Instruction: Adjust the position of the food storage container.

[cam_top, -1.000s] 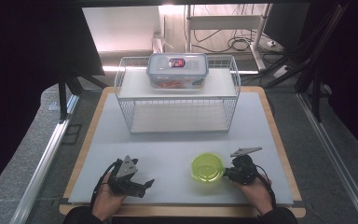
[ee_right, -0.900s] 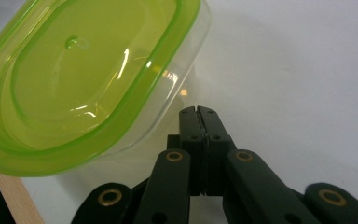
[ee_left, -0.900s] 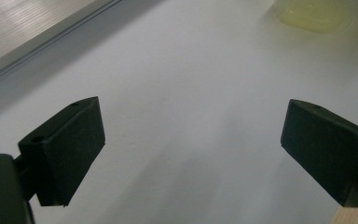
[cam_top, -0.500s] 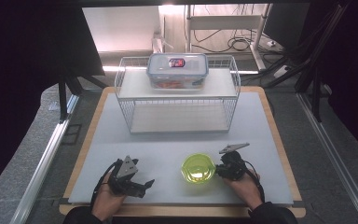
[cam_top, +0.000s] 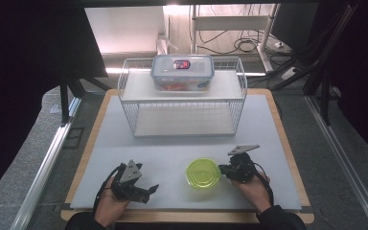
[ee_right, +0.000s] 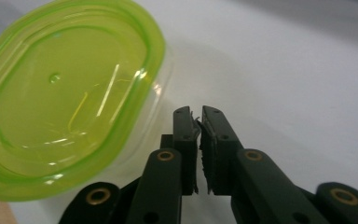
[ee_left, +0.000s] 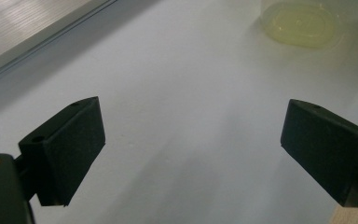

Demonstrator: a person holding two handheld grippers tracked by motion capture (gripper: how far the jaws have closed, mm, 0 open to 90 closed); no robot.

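The green-lidded container (cam_top: 203, 173) sat on the white mat (cam_top: 172, 148), in front of the wire rack (cam_top: 182, 103) — not yet lifted. Just beside it, the right gripper (cam_top: 224, 169) was all but clenched, jaws just parting, nothing between them. Well apart, the left gripper (cam_top: 151, 189) lay released — unused. The placing was judged outstanding.

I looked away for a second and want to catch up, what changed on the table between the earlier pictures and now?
The right gripper slid left across the mat, pushing the green-lidded container leftward. Its jaws, nearly shut with nothing between them, have just been opening slightly beside the container. The left gripper stayed put, open. The wire rack and the clear box on top of it did not move.
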